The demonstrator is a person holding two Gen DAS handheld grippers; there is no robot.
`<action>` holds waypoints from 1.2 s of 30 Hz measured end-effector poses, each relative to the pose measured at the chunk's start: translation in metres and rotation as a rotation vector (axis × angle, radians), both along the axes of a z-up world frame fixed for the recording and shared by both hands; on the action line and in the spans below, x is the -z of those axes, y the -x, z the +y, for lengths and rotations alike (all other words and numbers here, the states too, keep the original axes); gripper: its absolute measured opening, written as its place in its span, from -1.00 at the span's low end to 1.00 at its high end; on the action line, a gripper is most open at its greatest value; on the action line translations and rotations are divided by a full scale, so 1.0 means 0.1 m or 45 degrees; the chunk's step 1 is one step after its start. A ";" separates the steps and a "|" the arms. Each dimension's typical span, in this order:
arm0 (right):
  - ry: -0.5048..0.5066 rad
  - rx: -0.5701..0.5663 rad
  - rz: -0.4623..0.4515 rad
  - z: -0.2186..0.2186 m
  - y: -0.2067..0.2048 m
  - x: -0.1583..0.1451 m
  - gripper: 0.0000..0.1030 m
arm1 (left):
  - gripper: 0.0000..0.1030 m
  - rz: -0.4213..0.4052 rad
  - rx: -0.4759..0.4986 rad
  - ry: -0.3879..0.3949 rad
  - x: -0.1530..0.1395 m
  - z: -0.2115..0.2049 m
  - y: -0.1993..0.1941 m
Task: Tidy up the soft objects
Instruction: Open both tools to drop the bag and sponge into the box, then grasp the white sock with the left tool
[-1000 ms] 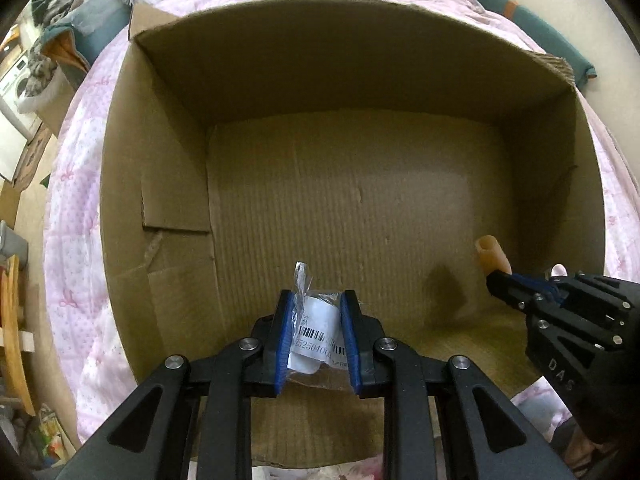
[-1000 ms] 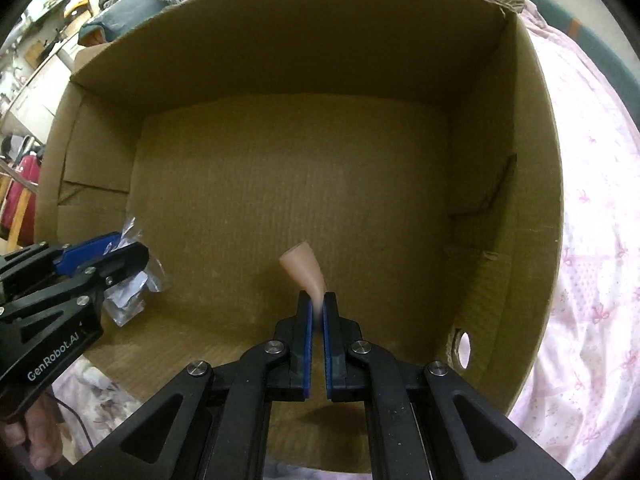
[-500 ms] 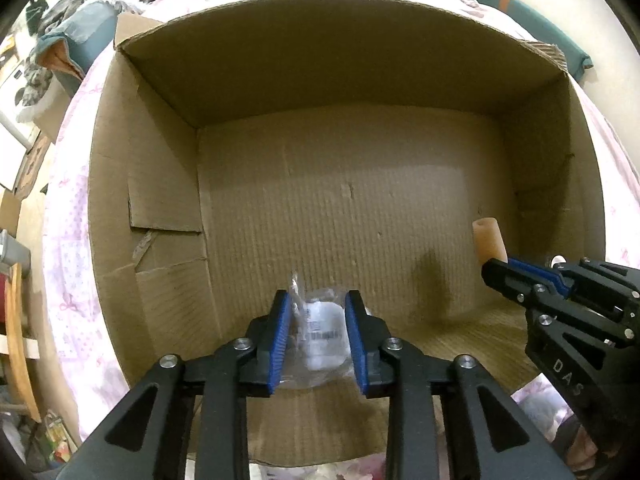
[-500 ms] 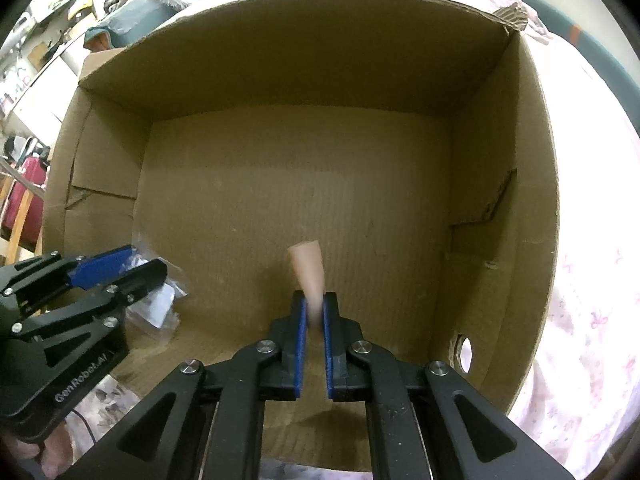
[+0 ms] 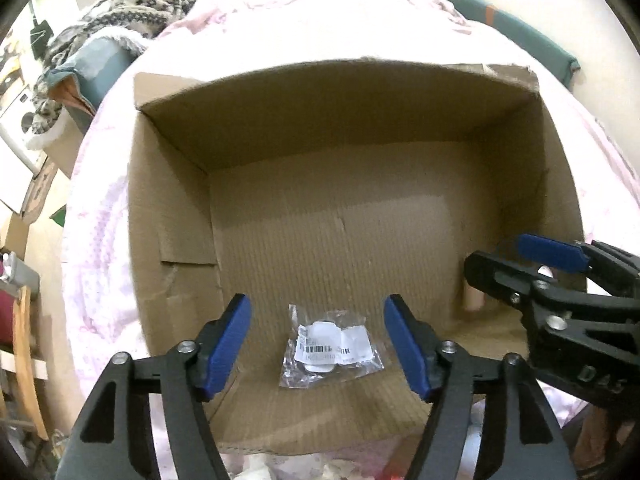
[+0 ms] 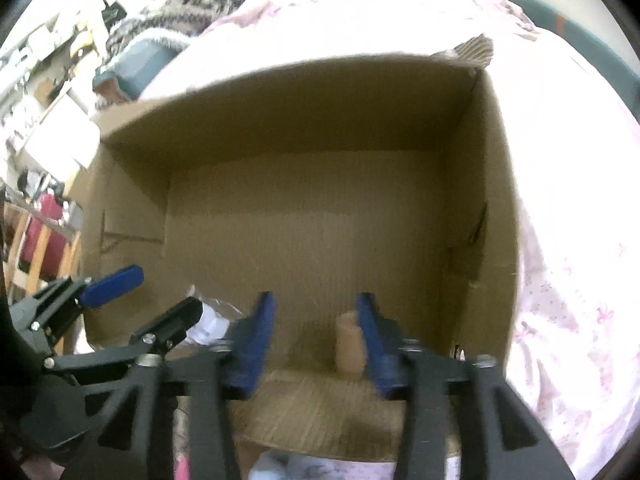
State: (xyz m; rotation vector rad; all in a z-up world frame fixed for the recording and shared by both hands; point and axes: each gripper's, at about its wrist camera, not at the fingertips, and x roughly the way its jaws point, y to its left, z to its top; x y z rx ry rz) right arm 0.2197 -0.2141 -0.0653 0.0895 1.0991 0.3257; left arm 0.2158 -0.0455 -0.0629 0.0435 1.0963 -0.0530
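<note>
An open cardboard box (image 5: 172, 240) (image 6: 496, 216) lies on a pink bed. A clear plastic packet with a barcode label (image 5: 330, 346) rests on the box floor, partly seen in the right wrist view (image 6: 212, 322). My left gripper (image 5: 318, 346) hangs over it, jaws opening, pads clear of the packet. A small beige soft tube (image 6: 350, 346) stands on the box floor, also seen as the tube (image 5: 474, 298). My right gripper (image 6: 316, 344) is above it, jaws opening, the tube close to the right pad but loose. The left view shows the right gripper (image 5: 524, 258) too.
Pink floral bedding (image 5: 100, 240) (image 6: 572, 240) surrounds the box. A patterned knit blanket (image 5: 140, 4) and a blue cushion (image 5: 100, 56) lie beyond the box at upper left. A teal bolster (image 5: 508, 28) runs along the wall. Cluttered furniture stands left of the bed.
Both grippers let go: the left released the plastic packet, the right released the beige tube, and both items now rest on the box floor. Both grippers rose and pulled back from the box.
</note>
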 end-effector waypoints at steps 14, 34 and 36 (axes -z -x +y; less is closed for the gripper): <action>-0.045 0.082 -0.086 -0.23 0.31 -0.37 0.37 | 0.31 -0.083 -0.059 0.029 -0.47 0.22 0.35; -0.047 0.112 -0.098 -0.34 1.09 -0.43 0.37 | 0.31 -0.098 -0.151 0.056 -0.60 0.57 1.24; -0.051 0.112 -0.100 -0.34 1.14 -0.43 0.37 | 0.31 -0.111 -0.153 0.052 -0.62 0.58 1.31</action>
